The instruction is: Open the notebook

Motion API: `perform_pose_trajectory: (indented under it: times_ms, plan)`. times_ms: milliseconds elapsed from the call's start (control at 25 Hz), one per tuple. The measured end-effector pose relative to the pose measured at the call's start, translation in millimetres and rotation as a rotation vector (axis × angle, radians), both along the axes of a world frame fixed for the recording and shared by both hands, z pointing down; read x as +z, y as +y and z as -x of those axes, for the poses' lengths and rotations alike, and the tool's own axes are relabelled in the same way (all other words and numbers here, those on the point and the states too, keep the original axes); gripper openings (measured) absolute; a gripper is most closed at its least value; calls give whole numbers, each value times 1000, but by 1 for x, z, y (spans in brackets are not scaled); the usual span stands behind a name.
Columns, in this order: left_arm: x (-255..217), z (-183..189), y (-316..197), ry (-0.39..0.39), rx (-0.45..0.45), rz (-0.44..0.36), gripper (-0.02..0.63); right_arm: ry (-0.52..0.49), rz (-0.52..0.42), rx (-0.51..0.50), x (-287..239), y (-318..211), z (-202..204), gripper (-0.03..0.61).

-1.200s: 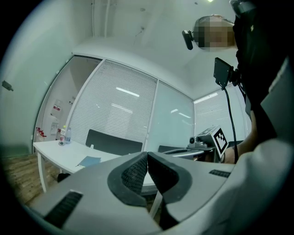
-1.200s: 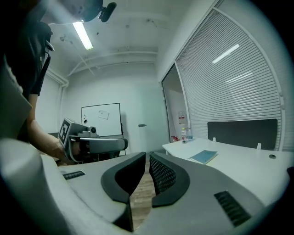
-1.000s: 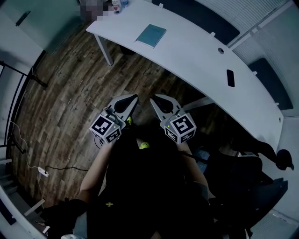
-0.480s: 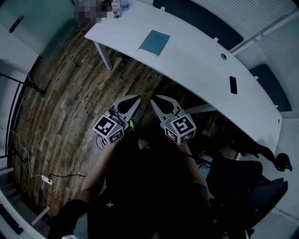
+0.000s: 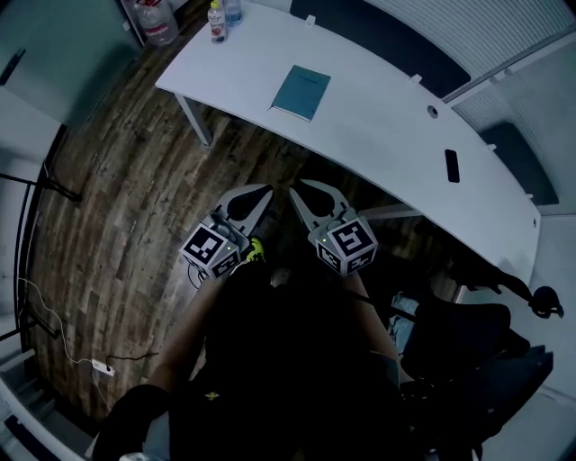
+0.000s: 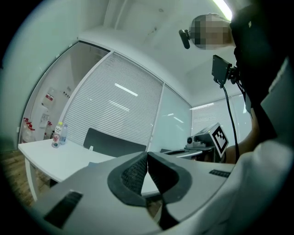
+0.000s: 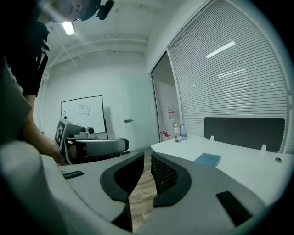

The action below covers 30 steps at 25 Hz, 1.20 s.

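Note:
A teal notebook [image 5: 301, 92] lies shut on the white curved table [image 5: 387, 126], well ahead of both grippers; it also shows in the right gripper view [image 7: 207, 159]. My left gripper [image 5: 264, 190] is held over the wooden floor short of the table, its jaws [image 6: 147, 157] meeting at the tips with nothing between them. Beside it my right gripper [image 5: 295, 191] points slightly down. Its jaws have just been opening and stand a narrow gap apart [image 7: 147, 159], with nothing between them.
Two small bottles [image 5: 217, 20] stand at the table's far left end, and a large water jug [image 5: 157, 20] is on the floor beyond. A dark phone [image 5: 452, 166] lies on the table to the right. A black chair [image 5: 468, 338] stands at my right.
The table and notebook have drawn nearer in the head view as both grippers travel toward them. The bottles and jug have come into view.

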<state>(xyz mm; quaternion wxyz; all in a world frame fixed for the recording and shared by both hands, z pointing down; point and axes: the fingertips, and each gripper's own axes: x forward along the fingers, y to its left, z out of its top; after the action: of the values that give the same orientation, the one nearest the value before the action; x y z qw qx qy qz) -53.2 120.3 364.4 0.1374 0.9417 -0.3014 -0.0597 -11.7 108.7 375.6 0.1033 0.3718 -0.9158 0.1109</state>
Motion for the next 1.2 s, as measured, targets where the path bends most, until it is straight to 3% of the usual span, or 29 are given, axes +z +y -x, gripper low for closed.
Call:
perform_pose_trajectory:
  times_ms: [720,1200]
  plan:
    - [2,20,-39,-7,32,-6,46,3,-3,51,-1,-40,20,40]
    - [17,-10,-109,-16,45,27,51,-11,47,78,24,-112,-8,48]
